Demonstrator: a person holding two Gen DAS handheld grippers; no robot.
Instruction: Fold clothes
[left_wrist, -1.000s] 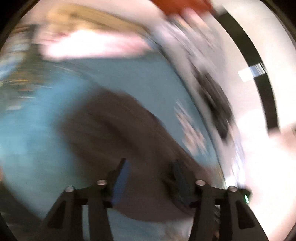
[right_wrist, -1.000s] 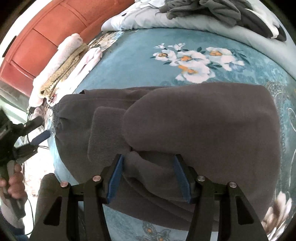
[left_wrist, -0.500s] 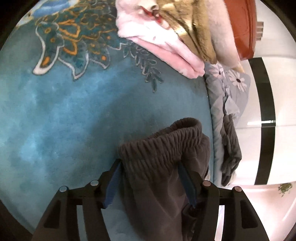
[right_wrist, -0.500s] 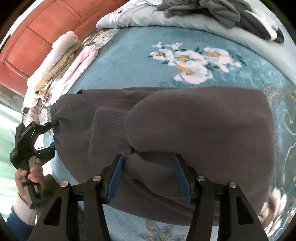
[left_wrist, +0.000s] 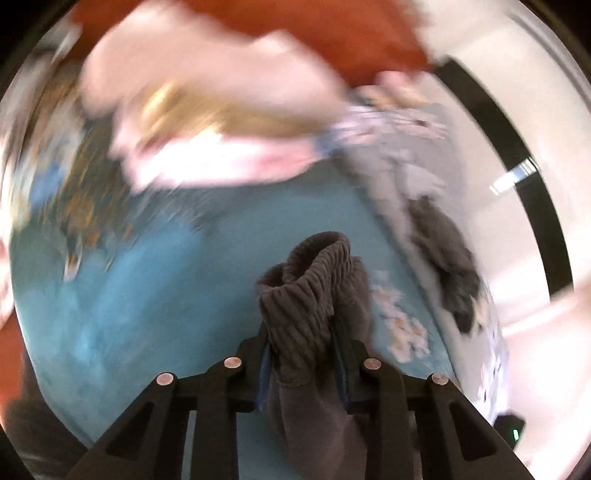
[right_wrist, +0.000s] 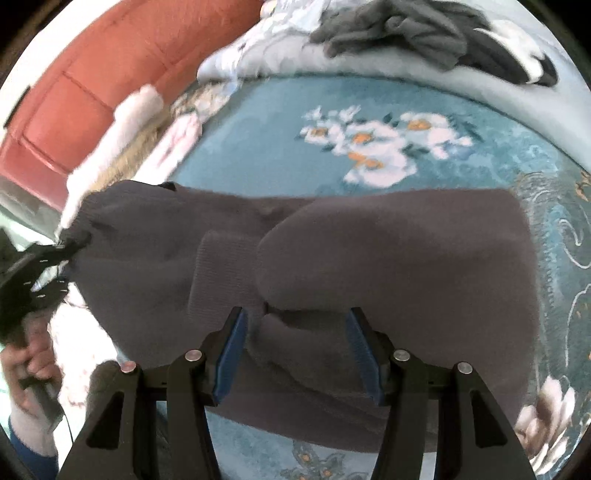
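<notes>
A dark grey-brown garment (right_wrist: 332, 258) lies partly folded on the blue flowered bedspread (right_wrist: 280, 162). My left gripper (left_wrist: 301, 354) is shut on its ribbed elastic waistband (left_wrist: 306, 288) and holds that end lifted; it also shows in the right wrist view (right_wrist: 70, 247) at the garment's left end. My right gripper (right_wrist: 295, 350) is open, its blue pads either side of a fold at the garment's near edge.
A pile of pink, white and gold folded fabric (right_wrist: 147, 147) lies at the bed's far left by a red headboard (right_wrist: 110, 74). Grey clothes (right_wrist: 406, 33) lie on a pale quilt (right_wrist: 295, 62) at the far side. The left view is motion-blurred.
My left gripper has closed on the waistband and lifted it, swinging quickly. The garment's left end has risen. My right gripper has stayed open in place.
</notes>
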